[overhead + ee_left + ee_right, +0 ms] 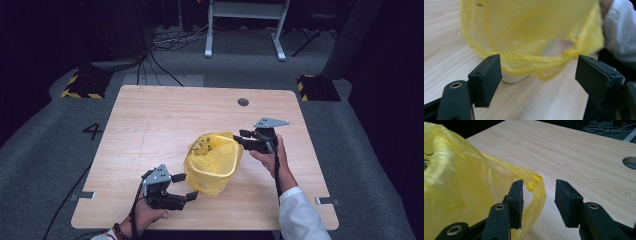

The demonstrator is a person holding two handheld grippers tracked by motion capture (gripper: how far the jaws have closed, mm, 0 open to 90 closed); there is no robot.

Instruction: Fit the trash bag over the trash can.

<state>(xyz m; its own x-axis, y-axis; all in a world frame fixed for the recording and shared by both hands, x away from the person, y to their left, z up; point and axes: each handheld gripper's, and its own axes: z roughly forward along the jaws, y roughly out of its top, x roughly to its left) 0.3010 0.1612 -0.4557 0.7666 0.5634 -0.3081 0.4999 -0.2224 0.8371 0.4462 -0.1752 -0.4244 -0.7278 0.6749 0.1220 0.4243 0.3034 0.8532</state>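
High view: a yellow plastic bag point(212, 162) sits near the middle of the wooden table point(150, 125), draped over a pale container whose base peeks out at the bag's lower edge. The left gripper point(191, 188) lies low at the bag's near-left side, its jaws apart, pointing at the bag's bottom hem. The right gripper point(241, 137) is at the bag's far-right rim, jaws also apart. A cable hole point(243, 102) marks the table farther back.

Left gripper view: the jaws stand wide with nothing pressed between them. Beyond them hangs the yellow plastic bag point(531, 37), its hem sagging just above the tabletop, and a white container point(511, 78) shows under it. A white sleeve point(619, 35) is at the right edge.

Right gripper view: the jaws are moderately apart. The bag's rolled rim point(536, 185) crosses the gap close to the left pad, but neither pad presses it.

Judgement: the bag looks fitted over the container and both grips appear let go, so the lining step seems at or near its end. If the hem still needs seating, the next move calls for re-pinching the rim and drawing it down evenly without tipping the container.
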